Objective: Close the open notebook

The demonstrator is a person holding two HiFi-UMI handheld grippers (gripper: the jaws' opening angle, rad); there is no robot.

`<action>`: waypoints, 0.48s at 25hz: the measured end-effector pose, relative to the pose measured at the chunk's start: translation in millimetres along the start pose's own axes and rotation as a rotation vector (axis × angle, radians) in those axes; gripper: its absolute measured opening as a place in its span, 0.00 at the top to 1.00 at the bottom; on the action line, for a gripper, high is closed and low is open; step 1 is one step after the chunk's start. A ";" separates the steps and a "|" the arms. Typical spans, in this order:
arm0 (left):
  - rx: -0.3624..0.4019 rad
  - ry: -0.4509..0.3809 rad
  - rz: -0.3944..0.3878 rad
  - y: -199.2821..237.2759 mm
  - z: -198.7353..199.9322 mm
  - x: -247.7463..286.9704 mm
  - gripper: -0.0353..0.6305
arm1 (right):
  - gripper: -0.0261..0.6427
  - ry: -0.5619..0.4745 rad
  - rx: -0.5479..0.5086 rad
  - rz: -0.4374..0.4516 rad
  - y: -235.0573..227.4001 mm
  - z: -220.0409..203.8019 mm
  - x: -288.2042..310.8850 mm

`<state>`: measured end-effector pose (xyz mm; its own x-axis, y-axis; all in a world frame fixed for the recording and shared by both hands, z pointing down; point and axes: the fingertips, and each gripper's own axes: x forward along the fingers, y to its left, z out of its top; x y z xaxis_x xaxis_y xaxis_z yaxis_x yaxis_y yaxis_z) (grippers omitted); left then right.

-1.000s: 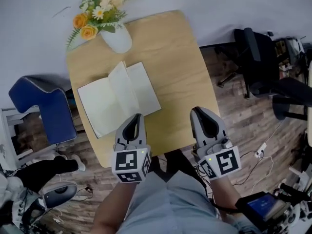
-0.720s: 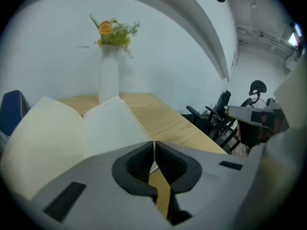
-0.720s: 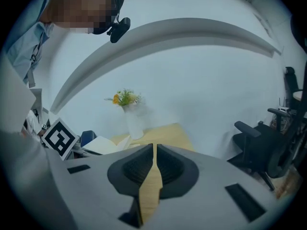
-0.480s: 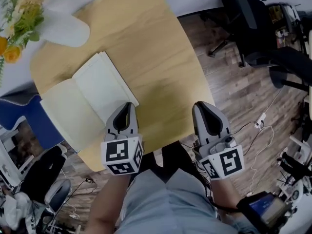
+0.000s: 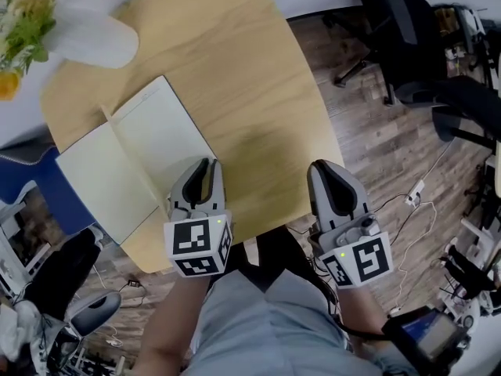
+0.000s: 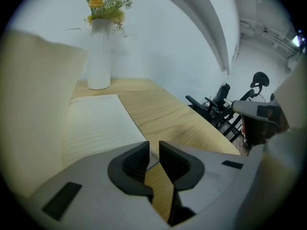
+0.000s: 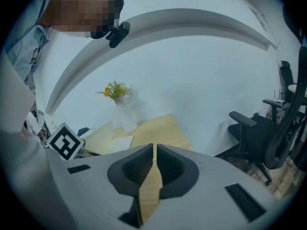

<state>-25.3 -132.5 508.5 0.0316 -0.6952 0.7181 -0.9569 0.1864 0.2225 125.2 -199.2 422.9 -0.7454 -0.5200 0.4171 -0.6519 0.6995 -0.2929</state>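
The open notebook (image 5: 133, 159) lies flat on the left half of the wooden table (image 5: 250, 92), its lined pages facing up. My left gripper (image 5: 205, 163) rests at the near corner of the right page. In the left gripper view the notebook (image 6: 100, 128) fills the left, and the left gripper (image 6: 153, 145) has its jaws opening, a narrow gap apart. The page corner sits just beyond that gap and the pads press on nothing. My right gripper (image 5: 319, 165) hovers over the table's near right edge, away from the notebook (image 7: 119, 142). The right gripper (image 7: 154, 147) is shut on nothing.
A white vase (image 5: 94, 41) of yellow and orange flowers (image 5: 23, 22) stands behind the notebook at the far left. Black office chairs (image 5: 423, 69) stand on the wood floor to the right. A blue chair (image 5: 43, 190) is at the table's left, and cables (image 5: 415, 202) lie near the right.
Both grippers have come down towards the table. The left one now sits at the notebook's near right corner and its jaws have parted a little. The head view has swung right.
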 end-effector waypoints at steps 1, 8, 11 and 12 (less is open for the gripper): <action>0.000 -0.018 0.000 -1.7 4.7 -6.2 0.85 | 0.88 -0.008 -0.009 0.009 4.3 6.0 -0.9; -0.013 -0.236 0.065 -3.0 60.2 -100.1 0.84 | 0.88 -0.119 -0.108 0.151 61.9 80.1 -12.1; -0.026 -0.341 0.174 24.9 85.3 -162.9 0.84 | 0.88 -0.168 -0.147 0.248 110.3 115.8 -12.6; -0.038 -0.381 0.220 40.0 93.2 -185.4 0.84 | 0.88 -0.177 -0.164 0.285 129.3 125.1 -9.7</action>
<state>-96.3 -60.9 322.8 -0.2876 -0.8411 0.4580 -0.9175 0.3792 0.1202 30.7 -165.0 273.4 -0.9159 -0.3594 0.1790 -0.3940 0.8903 -0.2282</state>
